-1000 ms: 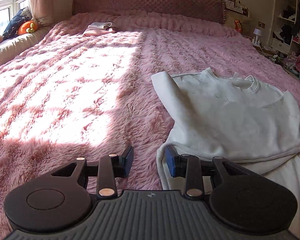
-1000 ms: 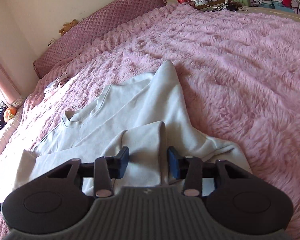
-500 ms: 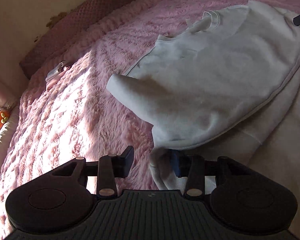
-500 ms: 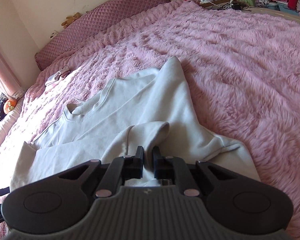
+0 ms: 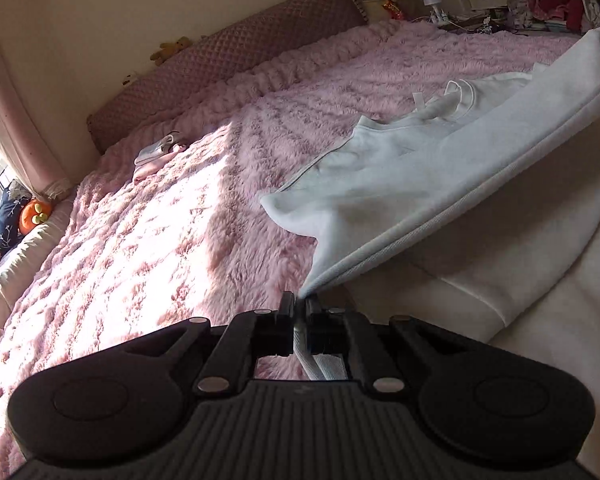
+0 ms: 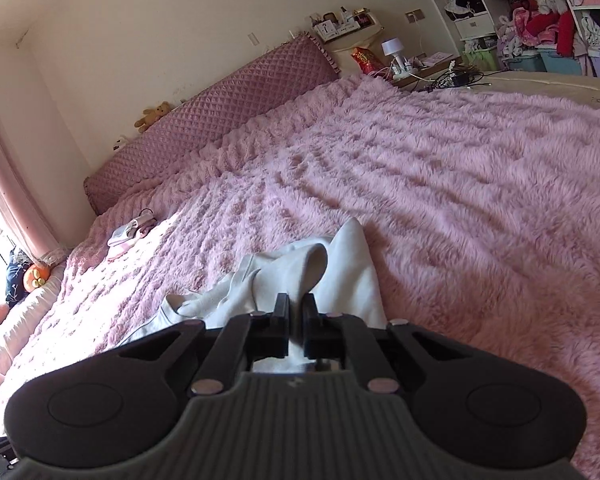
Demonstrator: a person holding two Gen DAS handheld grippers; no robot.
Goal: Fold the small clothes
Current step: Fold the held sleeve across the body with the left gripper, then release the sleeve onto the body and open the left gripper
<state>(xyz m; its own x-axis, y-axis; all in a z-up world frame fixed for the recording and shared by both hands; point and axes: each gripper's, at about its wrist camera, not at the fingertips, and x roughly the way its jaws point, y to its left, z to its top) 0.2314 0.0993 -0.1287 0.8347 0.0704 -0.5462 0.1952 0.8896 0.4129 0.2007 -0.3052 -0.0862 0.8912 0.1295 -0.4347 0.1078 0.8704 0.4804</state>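
Pinching the hem now, the left gripper (image 5: 300,304) has closed from wide open a second ago; the white sweatshirt (image 5: 440,176) rises taut off the pink bedspread (image 5: 160,220). The right gripper (image 6: 296,308) is likewise clamped on its fabric.

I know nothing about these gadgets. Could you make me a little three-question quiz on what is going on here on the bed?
1. True or false: the left tool is clamped on the hem of the white sweatshirt.
2. What is the right tool gripping? A) the pink blanket B) the white sweatshirt C) the teddy bear
3. Fill in: the small pile of folded clothes lies near the bed's ______.

Key: 1 true. 2 B. 3 headboard; the teddy bear sits on top of it, and the pink blanket covers the bed.
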